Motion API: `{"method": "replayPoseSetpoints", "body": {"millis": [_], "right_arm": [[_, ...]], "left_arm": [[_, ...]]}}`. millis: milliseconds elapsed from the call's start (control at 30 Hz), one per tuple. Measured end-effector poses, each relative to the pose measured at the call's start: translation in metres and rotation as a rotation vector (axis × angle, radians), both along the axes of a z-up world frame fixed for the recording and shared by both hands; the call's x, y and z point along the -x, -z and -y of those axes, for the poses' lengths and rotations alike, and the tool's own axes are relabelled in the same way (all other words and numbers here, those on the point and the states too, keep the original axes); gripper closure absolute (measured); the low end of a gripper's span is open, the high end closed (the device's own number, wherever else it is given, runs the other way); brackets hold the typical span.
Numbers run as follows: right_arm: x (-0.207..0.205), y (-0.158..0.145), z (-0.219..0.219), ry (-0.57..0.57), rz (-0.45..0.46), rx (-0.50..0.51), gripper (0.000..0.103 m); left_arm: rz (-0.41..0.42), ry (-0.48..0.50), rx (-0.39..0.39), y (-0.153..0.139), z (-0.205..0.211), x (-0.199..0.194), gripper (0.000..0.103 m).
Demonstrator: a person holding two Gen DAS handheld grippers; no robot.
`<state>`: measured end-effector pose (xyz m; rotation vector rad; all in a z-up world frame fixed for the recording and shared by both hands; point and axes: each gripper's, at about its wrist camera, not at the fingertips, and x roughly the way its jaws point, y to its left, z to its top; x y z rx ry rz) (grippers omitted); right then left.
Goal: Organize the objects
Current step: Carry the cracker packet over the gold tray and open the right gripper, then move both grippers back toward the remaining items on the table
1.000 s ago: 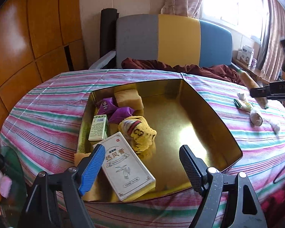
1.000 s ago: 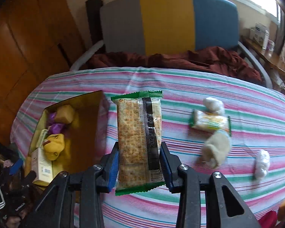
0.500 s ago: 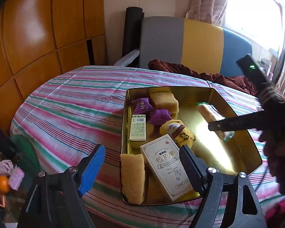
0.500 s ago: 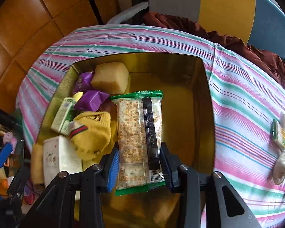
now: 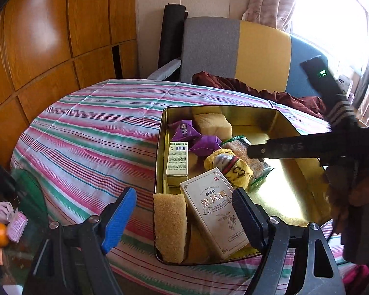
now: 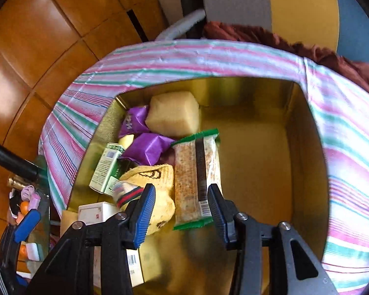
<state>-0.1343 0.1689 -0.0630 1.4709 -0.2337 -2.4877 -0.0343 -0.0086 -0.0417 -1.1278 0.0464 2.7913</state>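
Gold tin tray (image 6: 305, 147) sits on the striped surface (image 5: 91, 132). Count inside: two purple packets (image 6: 147, 147), two sponge blocks (one at the far end (image 6: 173, 113), one at the near corner (image 5: 169, 226)), one green-and-white small box (image 5: 177, 159), one larger white box (image 5: 215, 213), one yellow sock (image 6: 157, 184), one cracker pack (image 6: 196, 174).

Diff vs a second ago: the right tool was over the open cloth, clamped on the cracker pack, with the tray off to its left. It is now over the tray, pointing down into it. Half a second ago the pack was upright between the pads; now it lies on the tray floor, just beside the sock. Left view has shifted too: the tray sits further right in frame and the near sponge block has come into view.

Right tool (image 6: 182, 209): jaws opening, the pack's near end between them, both pads look clear of it, no grip.

Left tool (image 5: 182, 211): wide open, holding nothing, hanging over the tray's near-left corner above the near sponge block and the white box.
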Motion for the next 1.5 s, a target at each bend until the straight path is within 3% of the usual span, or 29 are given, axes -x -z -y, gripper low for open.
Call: {"method": "replayPoseSetpoints", "body": {"millis": [400, 800, 933, 1167, 1333, 1400, 1433, 1500], "right_arm": [[-0.044, -0.034, -0.032, 0.042, -0.123, -0.097, 0.057], [-0.084, -0.046, -0.131, 0.239, -0.142, -0.13, 0.056], [-0.094, -0.047, -0.176, 0.325, -0.124, -0.161, 0.049], [-0.11, -0.048, -0.279, 0.537, -0.085, -0.169, 0.028], [-0.132, -0.041, -0.359, 0.779, -0.086, -0.192, 0.02], [-0.149, -0.029, -0.389, 0.905, -0.056, -0.12, 0.02], [-0.156, -0.024, -0.404, 0.961, -0.018, -0.033, 0.02], [-0.174, -0.021, -0.423, 1.059, -0.043, 0.098, 0.02]], "left_arm": [[-0.043, 0.019, 0.028, -0.007, -0.01, -0.009, 0.018], [-0.034, 0.067, 0.033, -0.007, -0.035, -0.017, 0.018], [-0.038, 0.096, 0.042, -0.009, -0.047, -0.019, 0.018], [-0.042, 0.175, 0.04, -0.015, -0.071, -0.021, 0.018], [-0.052, 0.244, 0.033, -0.02, -0.099, -0.023, 0.013], [-0.049, 0.274, 0.021, -0.022, -0.114, -0.023, 0.01], [-0.043, 0.295, 0.008, -0.023, -0.121, -0.022, 0.01], [-0.027, 0.333, -0.009, -0.023, -0.138, -0.021, 0.01]]}}
